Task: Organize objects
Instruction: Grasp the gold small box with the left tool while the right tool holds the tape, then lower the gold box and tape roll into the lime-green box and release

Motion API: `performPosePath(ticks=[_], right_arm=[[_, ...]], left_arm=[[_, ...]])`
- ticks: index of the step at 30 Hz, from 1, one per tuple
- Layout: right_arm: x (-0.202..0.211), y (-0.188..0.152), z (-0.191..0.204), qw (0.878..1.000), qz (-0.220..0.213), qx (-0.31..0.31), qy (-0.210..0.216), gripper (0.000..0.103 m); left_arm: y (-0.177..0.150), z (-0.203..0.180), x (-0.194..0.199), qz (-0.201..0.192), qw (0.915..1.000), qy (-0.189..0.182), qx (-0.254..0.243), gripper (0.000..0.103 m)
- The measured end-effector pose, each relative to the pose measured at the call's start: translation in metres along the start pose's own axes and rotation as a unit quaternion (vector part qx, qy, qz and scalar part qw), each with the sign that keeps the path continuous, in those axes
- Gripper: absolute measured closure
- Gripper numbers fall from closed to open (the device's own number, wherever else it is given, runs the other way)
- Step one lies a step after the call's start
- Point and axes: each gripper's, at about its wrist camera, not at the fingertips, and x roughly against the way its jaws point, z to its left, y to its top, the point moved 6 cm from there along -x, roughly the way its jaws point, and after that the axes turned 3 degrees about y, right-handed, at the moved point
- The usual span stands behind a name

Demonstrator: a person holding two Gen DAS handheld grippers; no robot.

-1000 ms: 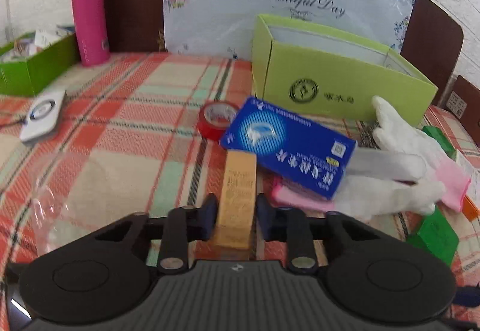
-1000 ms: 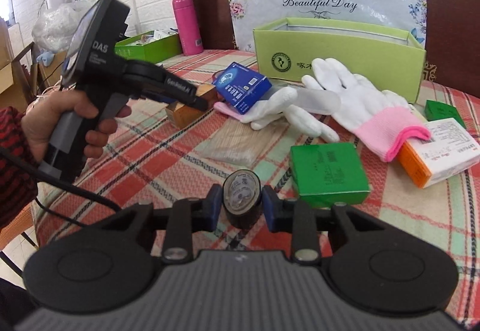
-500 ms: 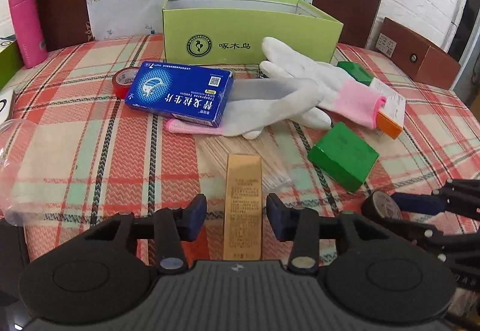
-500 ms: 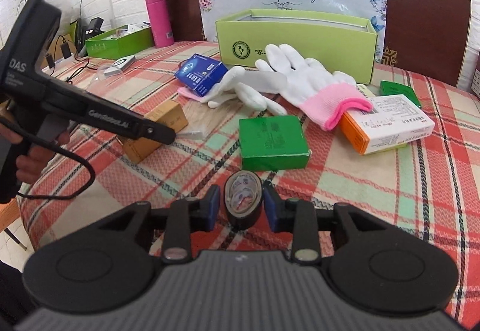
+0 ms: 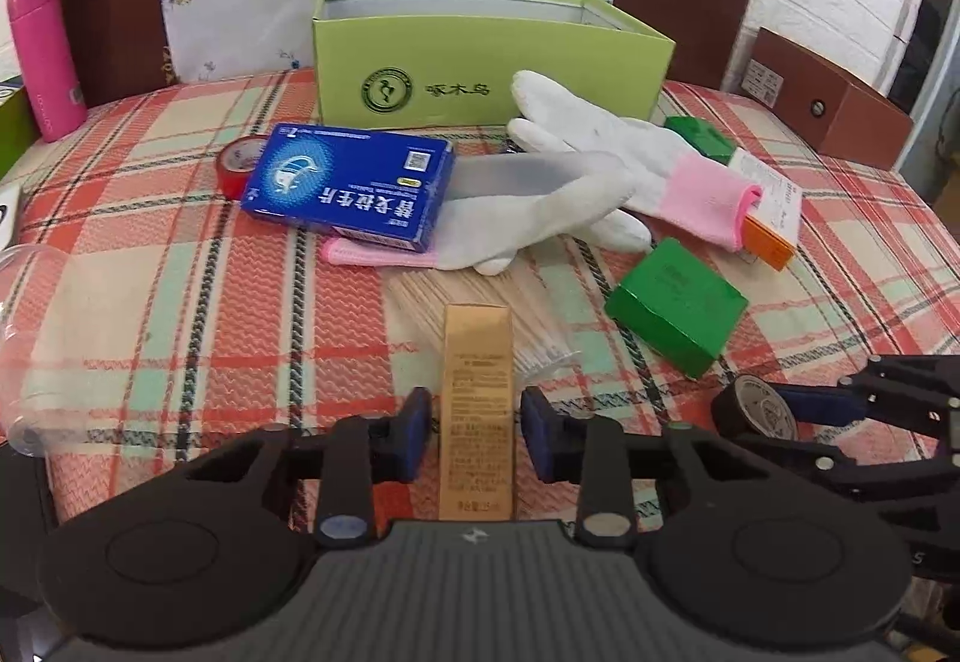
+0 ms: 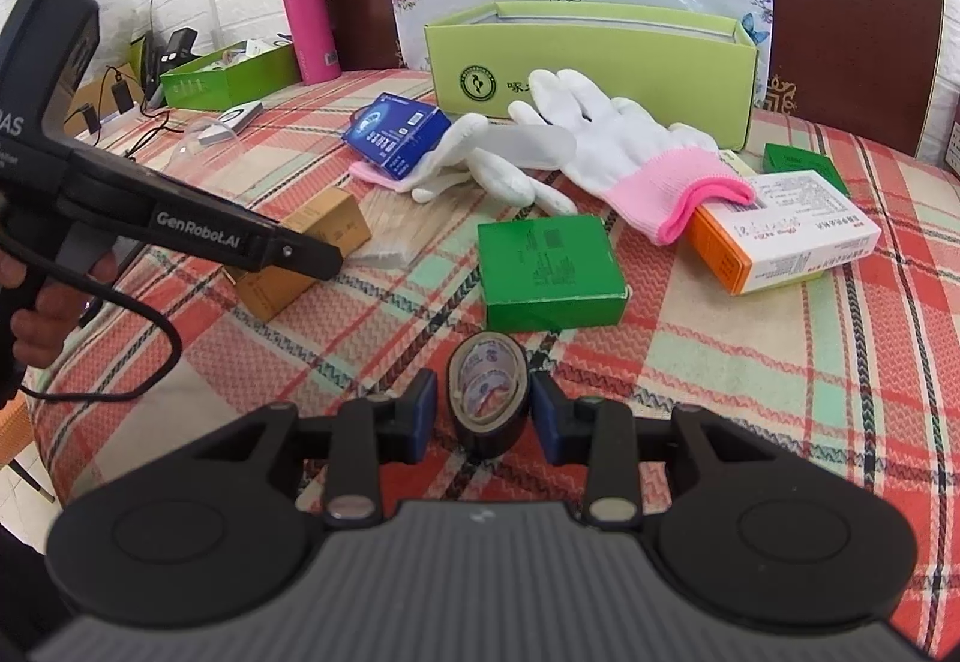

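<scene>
My left gripper (image 5: 477,437) is open, its pads apart from the gold box (image 5: 478,404) that lies on the plaid tablecloth between them; the box also shows in the right wrist view (image 6: 303,257). My right gripper (image 6: 483,416) is open around a black tape roll (image 6: 489,392) that stands on the cloth; the right pad is close to it. The roll also shows in the left wrist view (image 5: 756,413). An open light-green box (image 5: 480,53) stands at the back.
On the cloth lie a blue box (image 5: 354,185), red tape (image 5: 237,164), white-pink gloves (image 5: 600,170), two green boxes (image 5: 675,305), an orange-white box (image 6: 780,230) and a bag of sticks (image 5: 480,320). A pink bottle (image 5: 42,53) stands back left. A clear cup (image 5: 36,338) lies left.
My left gripper has swung to face the light-green box and opened off the gold box. My right gripper has opened off the black tape roll, which now rests on the cloth.
</scene>
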Motion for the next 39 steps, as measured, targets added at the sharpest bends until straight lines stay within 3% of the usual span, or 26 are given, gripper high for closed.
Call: performPosePath(ticks=[2, 7, 11, 19, 22, 26, 32, 39], right_arm=[[-0.002, 0.0, 0.0, 1.0, 0.001, -0.001, 0.001, 0.072], [0.002, 0.009, -0.002, 1.0, 0.002, -0.006, 0.027, 0.074], [0.016, 0.036, -0.005, 0.998, -0.027, -0.004, 0.053, 0.074], [0.029, 0.117, -0.039, 0.993, -0.114, 0.011, 0.018, 0.074], [0.025, 0.153, -0.057, 0.99, -0.14, 0.016, -0.008, 0.074], [0.003, 0.202, -0.085, 0.986, -0.158, 0.017, -0.04, 0.074], [-0.063, 0.242, -0.132, 0.99, -0.12, -0.006, -0.072, 0.074], [-0.137, 0.245, -0.168, 0.994, -0.038, 0.0, -0.098, 0.074]], left_arm=[[0.0, -0.001, -0.001, 0.0, 1.0, 0.002, -0.003, 0.078], [0.008, -0.003, 0.007, -0.007, 0.9998, -0.019, 0.005, 0.078], [0.033, -0.011, 0.027, -0.044, 0.9982, -0.039, -0.013, 0.078], [0.123, -0.016, 0.052, -0.131, 0.989, -0.054, -0.042, 0.078], [0.164, -0.017, 0.047, -0.157, 0.9857, -0.056, -0.028, 0.078], [0.212, -0.013, 0.016, -0.16, 0.9854, -0.056, 0.016, 0.078], [0.257, -0.004, -0.06, -0.123, 0.9894, -0.047, 0.063, 0.078], [0.265, 0.009, -0.13, -0.072, 0.9937, -0.041, 0.076, 0.078]])
